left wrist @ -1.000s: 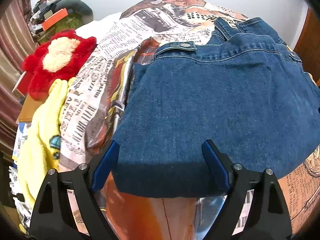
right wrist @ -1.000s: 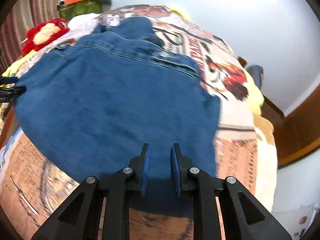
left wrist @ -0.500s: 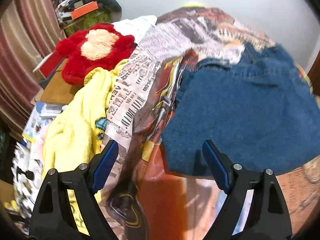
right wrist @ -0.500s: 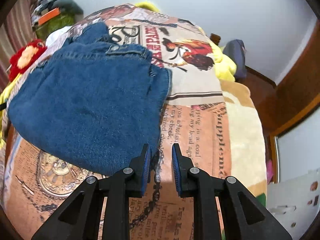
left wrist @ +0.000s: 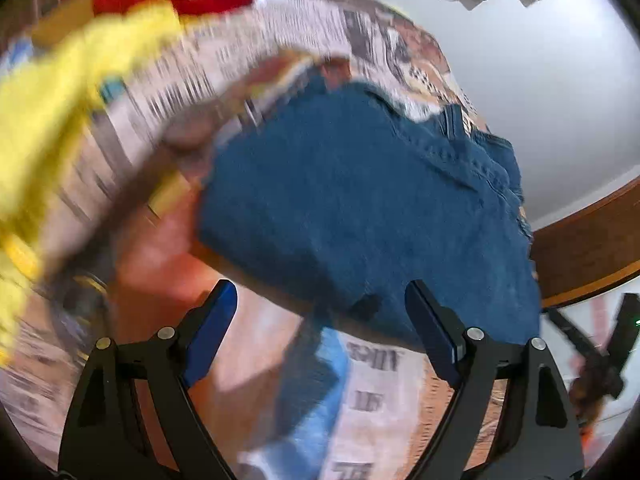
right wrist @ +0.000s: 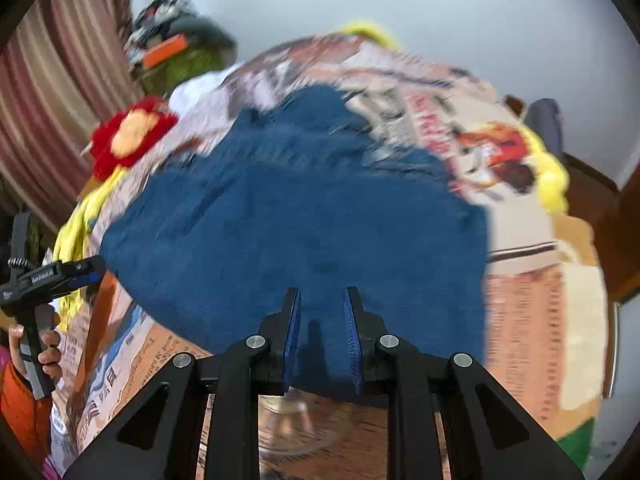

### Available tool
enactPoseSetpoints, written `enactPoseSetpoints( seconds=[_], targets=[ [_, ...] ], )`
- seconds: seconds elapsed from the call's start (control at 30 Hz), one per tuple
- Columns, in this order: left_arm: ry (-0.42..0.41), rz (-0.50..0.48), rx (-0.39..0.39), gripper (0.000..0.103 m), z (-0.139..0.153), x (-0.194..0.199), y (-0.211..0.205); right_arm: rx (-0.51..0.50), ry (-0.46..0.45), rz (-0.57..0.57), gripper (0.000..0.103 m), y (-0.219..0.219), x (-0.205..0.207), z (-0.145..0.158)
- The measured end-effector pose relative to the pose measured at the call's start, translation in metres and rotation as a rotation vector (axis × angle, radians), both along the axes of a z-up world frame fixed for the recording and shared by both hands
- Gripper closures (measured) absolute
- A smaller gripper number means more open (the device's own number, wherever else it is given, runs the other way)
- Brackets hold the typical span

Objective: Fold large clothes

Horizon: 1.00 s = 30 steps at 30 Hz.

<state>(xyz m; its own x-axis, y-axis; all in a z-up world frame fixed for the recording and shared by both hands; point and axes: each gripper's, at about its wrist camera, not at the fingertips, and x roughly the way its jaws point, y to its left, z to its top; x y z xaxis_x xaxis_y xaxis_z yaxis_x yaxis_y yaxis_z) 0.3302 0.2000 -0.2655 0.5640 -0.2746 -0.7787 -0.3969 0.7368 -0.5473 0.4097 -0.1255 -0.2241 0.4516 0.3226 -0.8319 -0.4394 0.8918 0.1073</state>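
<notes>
At the far left of the bed, a yellow blanket [left wrist: 44, 92] hangs over the left edge, smeared by motion blur. Just behind it, towards the far left corner, sits a red plush toy [right wrist: 130, 136] with a pale yellow centre. Behind the toy, off the bed, striped curtains [right wrist: 52, 92] hang beside a dark pile of clutter topped with an orange strip.

The bed itself is covered by a newspaper-print bedspread [right wrist: 532, 320] (headlines, columns of text, and a rooster picture near the right edge).

The left tool [left wrist: 320, 330] hovers over the near left part of the bed with its blue-padded fingers spread wide, holding nothing. In the right wrist view it appears at the left edge of the frame, gripped by a person's hand [right wrist: 38, 344] in an orange sleeve.

In the middle of the bed lies the folded blue denim garment [right wrist: 304, 228], flat on the bedspread, its seamed part towards the far edge and a smooth folded edge nearest the cameras.

The right tool [right wrist: 320, 332] sits over that near edge, its fingers only a narrow gap apart; denim shows between them, but whether they pinch it cannot be told.

At the right, beyond the bed, a pale wall meets dark wooden trim [left wrist: 588, 248].
</notes>
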Motion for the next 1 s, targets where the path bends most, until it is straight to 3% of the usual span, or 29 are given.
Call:
enactPoseSetpoints(
  seconds=[0.13, 0.37, 0.57, 0.7, 0.77, 0.87, 1.0],
  targets=[
    [0.031, -0.012, -0.174, 0.017, -0.028, 0.015, -0.005, -0.054, 0.060, 0.040, 0.086, 0.023, 0.005, -0.035],
    [-0.021, 0.039, -0.253, 0.019, -0.042, 0.045, -0.002, -0.035, 0.008, 0.057, 0.086, 0.023, 0.004, -0.048],
    [-0.036, 0.207, -0.174, 0.044, -0.042, 0.062, 0.003, -0.029, 0.042, 0.050, 0.086, 0.022, 0.009, -0.043],
    [-0.029, 0.256, -0.027, 0.059, -0.023, 0.064, -0.007, -0.008, 0.096, 0.018, 0.086, 0.022, 0.014, -0.040],
    [-0.046, 0.269, 0.008, 0.067, -0.010, 0.059, -0.009, 0.002, 0.126, 0.000, 0.086, 0.022, 0.014, -0.037],
    [-0.097, 0.277, 0.025, 0.072, 0.013, 0.051, -0.007, 0.036, 0.154, 0.001, 0.086, 0.024, 0.013, -0.031],
    [-0.178, 0.267, 0.142, 0.074, 0.057, 0.031, -0.009, 0.071, 0.132, 0.018, 0.086, 0.037, 0.010, -0.017]
  ],
)
